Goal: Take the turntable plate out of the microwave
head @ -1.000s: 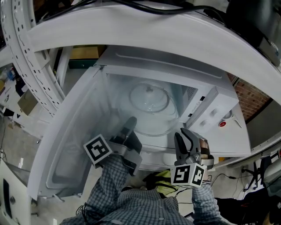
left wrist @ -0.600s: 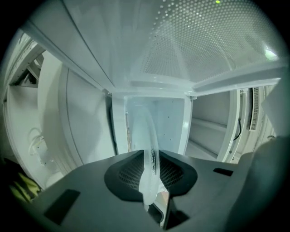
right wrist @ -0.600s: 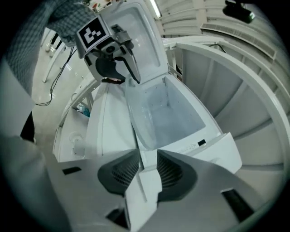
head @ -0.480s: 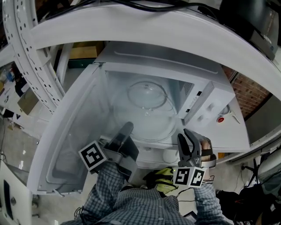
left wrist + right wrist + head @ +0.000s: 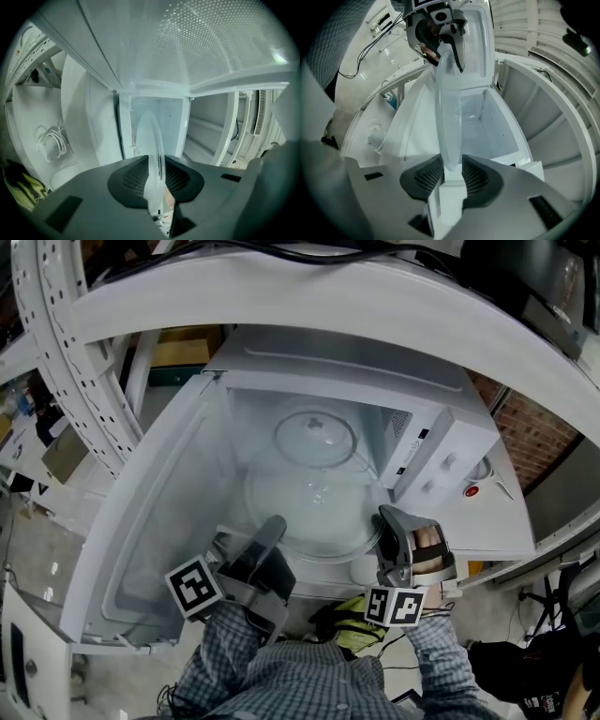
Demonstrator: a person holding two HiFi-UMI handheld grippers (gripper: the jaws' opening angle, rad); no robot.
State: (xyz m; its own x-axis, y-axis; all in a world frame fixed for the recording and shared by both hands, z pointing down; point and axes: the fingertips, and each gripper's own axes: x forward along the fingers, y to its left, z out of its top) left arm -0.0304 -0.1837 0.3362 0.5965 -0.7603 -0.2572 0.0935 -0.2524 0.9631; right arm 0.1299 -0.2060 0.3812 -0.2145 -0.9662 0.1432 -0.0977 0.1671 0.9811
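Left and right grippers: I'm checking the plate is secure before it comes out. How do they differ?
The left gripper is shut on the plate at its rim; the right gripper is opening, the rim between its jaws but unclamped. The left gripper is at the plate's near left edge, the right gripper at its right edge. Both have the rim between their jaws.

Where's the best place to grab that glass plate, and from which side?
Grip the glass plate by its thin front rim, coming level through the open front of the microwave: it lies flat, so only the edge fits. The left tongs pinch it so.
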